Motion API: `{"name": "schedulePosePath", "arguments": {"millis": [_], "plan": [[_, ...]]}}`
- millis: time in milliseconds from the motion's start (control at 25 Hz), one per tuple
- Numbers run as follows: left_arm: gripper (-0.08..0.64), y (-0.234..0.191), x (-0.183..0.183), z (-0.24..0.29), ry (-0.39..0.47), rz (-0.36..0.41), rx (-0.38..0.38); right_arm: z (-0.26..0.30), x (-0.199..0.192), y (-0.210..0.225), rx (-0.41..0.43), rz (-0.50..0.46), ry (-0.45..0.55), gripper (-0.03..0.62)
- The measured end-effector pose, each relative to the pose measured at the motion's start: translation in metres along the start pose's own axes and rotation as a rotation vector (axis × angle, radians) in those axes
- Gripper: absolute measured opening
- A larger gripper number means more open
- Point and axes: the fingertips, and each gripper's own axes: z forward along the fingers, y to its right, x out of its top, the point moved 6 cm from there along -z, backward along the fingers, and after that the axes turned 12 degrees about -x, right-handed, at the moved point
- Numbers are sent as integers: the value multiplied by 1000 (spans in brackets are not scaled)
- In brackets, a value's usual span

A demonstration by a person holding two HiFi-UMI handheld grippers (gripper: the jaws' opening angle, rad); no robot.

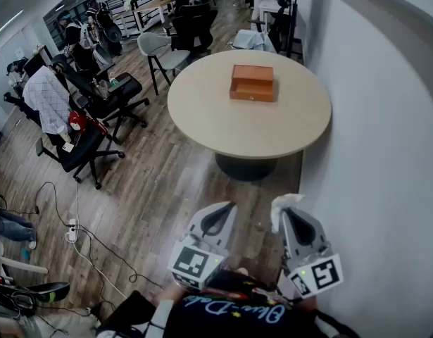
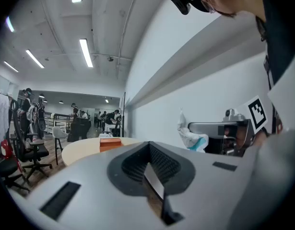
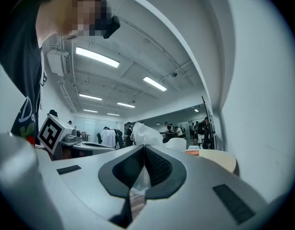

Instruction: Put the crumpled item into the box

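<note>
Black chairs (image 1: 107, 96) stand far off on the left. The left gripper (image 1: 225, 210) is near and low, with its jaws pressed together and nothing in them. The brown box (image 1: 252, 83) sits far away on the round table (image 1: 202, 111). The right gripper (image 1: 286, 215) is beside the left one, next to the white wall (image 1: 385, 153). It pinches the white crumpled item (image 1: 282, 204), which sticks out past its tips.

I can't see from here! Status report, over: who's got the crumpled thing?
Left gripper shut, empty. Right gripper shut on crumpled item. Box on table ahead, lid down. Nothing blocking.
</note>
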Motion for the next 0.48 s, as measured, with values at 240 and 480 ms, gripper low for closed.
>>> {"name": "schedulePosePath", "arguments": {"millis": [240, 480], "plan": [[-8, 2, 6, -5, -7, 10, 7, -2, 5, 1, -1, 18, 23, 2], [-8, 3, 3, -8, -14, 14, 15, -3, 0, -2, 10, 40, 27, 2]]}}
